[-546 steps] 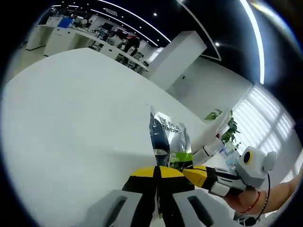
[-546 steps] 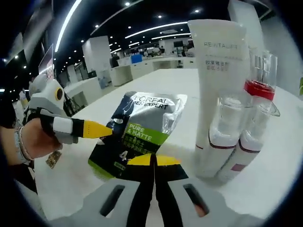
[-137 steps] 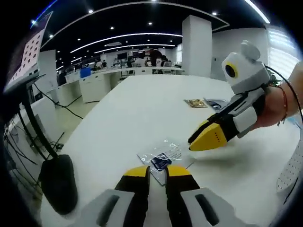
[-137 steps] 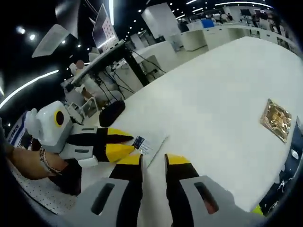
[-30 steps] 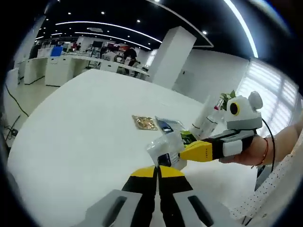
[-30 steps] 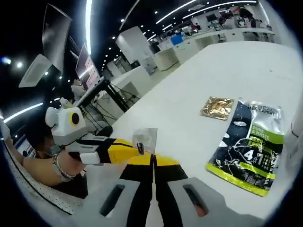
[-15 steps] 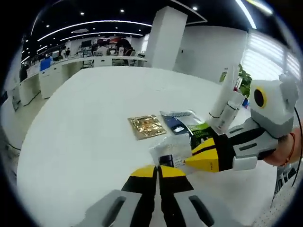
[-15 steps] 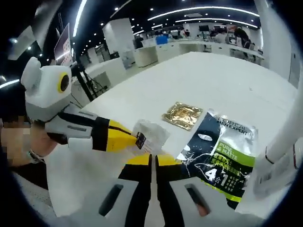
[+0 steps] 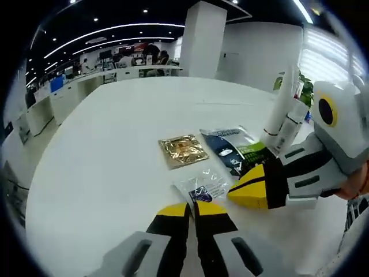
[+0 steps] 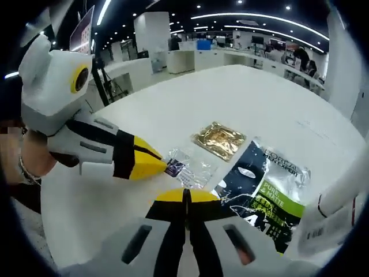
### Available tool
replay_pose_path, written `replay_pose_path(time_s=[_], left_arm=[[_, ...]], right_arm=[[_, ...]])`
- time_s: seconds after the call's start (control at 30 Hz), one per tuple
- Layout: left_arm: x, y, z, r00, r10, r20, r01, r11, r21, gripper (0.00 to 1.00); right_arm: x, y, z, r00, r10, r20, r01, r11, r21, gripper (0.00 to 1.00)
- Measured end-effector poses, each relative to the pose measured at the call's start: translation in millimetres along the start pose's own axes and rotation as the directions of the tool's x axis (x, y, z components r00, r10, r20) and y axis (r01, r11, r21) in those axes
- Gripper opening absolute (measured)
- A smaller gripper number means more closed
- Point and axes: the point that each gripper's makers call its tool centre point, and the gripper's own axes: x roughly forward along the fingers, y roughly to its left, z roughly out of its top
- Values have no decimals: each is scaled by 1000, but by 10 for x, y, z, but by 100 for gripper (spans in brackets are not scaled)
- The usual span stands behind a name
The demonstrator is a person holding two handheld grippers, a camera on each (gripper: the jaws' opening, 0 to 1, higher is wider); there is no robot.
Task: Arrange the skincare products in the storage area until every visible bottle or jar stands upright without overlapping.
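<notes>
Small clear plastic sachet flat on white counter, beside gold foil sachet; left gripper pinching its corner, right gripper pressed together. Best release gently, avoid overlap.

white table | bg: white pillar, desks, potted plant | ceiling strip lights

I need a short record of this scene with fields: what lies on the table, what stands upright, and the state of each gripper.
surface: white table
lying flat: gold sachet; dark L'Oreal Men Expert pouch; small clear sachet
order of flat items: gold sachet, then clear sachet beside it, pouch next to both
standing upright: white tube and bottles
left gripper: jaws together, tips at the clear sachet's edge
right gripper: jaws together, tips near the same sachet
</notes>
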Motion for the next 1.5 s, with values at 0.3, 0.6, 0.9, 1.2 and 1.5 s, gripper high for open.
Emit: replay_pose_path(time_s=[0.3,0.6,0.9,1.2,1.5], left_arm=[[-18,33,-13,1000,26,7,-26,998,64,5],[-24,59,7,995,85,43,-91,980,176,16],[-303,194,255,974,135,182,-160,979,128,27],[-711,283,498,923,148,354,-163,986,15,34],[-1127,257,541,851,145,504,-160,987,-13,35]], right_arm=[[-8,111,-26,999,39,-15,-39,999,-12,0],[-6,138,-42,999,48,-18,-48,999,0,0],[-83,175,119,996,61,66,-65,996,67,0],[-328,178,376,973,82,215,-108,988,113,1],[-902,-72,626,899,27,438,-42,999,25,17]])
